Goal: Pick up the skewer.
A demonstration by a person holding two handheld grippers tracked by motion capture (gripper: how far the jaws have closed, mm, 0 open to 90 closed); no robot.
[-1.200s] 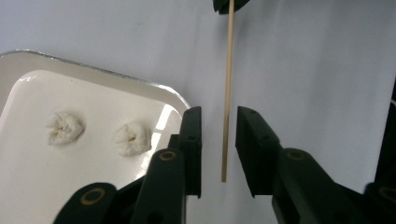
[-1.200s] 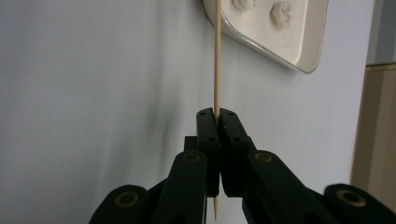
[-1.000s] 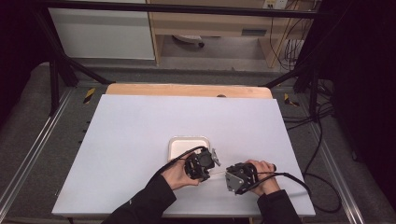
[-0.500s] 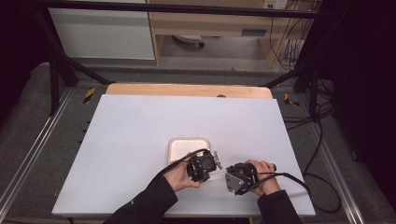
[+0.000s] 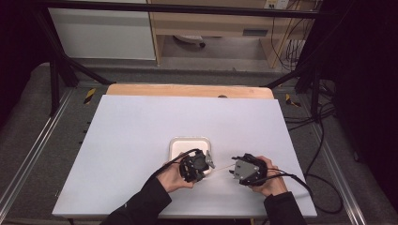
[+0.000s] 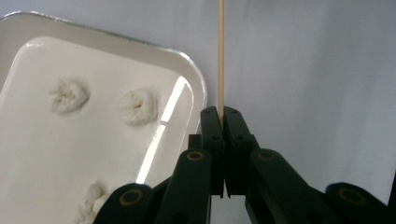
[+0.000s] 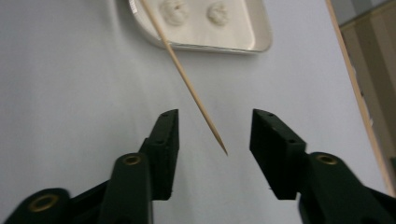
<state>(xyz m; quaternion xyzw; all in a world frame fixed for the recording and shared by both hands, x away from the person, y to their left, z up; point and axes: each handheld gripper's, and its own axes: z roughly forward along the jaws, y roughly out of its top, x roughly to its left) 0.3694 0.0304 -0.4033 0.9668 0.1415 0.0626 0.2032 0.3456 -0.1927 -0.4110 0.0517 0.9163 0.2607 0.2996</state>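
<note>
Spreading across most of the high view, the white table (image 5: 141, 140) carries a small white tray (image 5: 180, 146) near its front edge, with a wooden strip (image 5: 187, 90) along the far side. Both of the person's dark-sleeved forearms come in from the bottom edge and angle inward, so the two hands sit close together just in front of the tray.

The left hand (image 5: 174, 177) wraps the left gripper (image 5: 208, 161) from below and behind, its nose turned toward the other hand, right beside the tray's near right corner. The right hand (image 5: 263, 180) cups the right gripper (image 5: 233, 171) with its grey plate upward and its nose aimed back toward the left one; a black cable (image 5: 300, 180) trails off it to the right.

Between the two noses runs a thin wooden skewer (image 5: 221, 167). In the left gripper view the jaws are pressed together on the skewer (image 6: 220, 56), which stands straight out from their tips past the tray's rim (image 6: 198, 88). In the right gripper view the jaws stand apart, having just been opening, and the skewer's pointed end (image 7: 219, 142) hangs in the gap, touching neither pad.

Smallest of all, pale dough-like lumps (image 6: 137, 106) sit in the tray.
</note>
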